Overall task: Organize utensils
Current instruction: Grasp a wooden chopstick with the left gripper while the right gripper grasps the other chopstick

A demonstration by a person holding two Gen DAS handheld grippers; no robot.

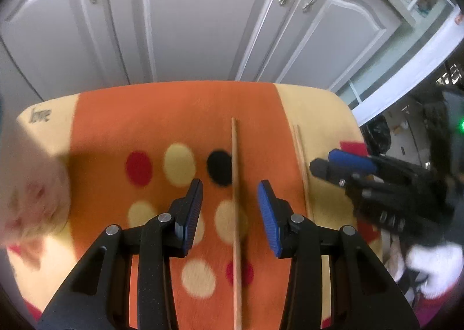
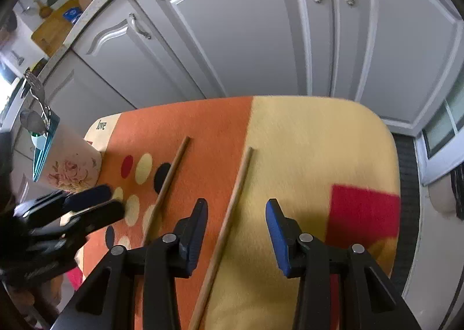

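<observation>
Two wooden chopsticks lie roughly parallel on an orange and yellow cloth (image 1: 116,126). My left gripper (image 1: 230,185) hangs open over the left chopstick (image 1: 235,228), which runs between its blue pads (image 1: 268,208) without touching them. My right gripper (image 2: 237,203) is open above the right chopstick (image 2: 232,208), again clear of the pads. In the left wrist view the right chopstick (image 1: 303,173) lies beside the right gripper (image 1: 323,160). The right wrist view shows the left chopstick (image 2: 168,182) and the left gripper (image 2: 114,199). A floral utensil holder (image 2: 72,167) stands at the cloth's left edge.
The holder has forks (image 2: 36,89) and a spoon (image 2: 32,121) sticking out of it; it shows as a blur (image 1: 32,190) in the left wrist view. Grey cabinet doors (image 2: 246,39) rise just behind the cloth-covered surface. A red patch (image 2: 362,214) marks the cloth's right side.
</observation>
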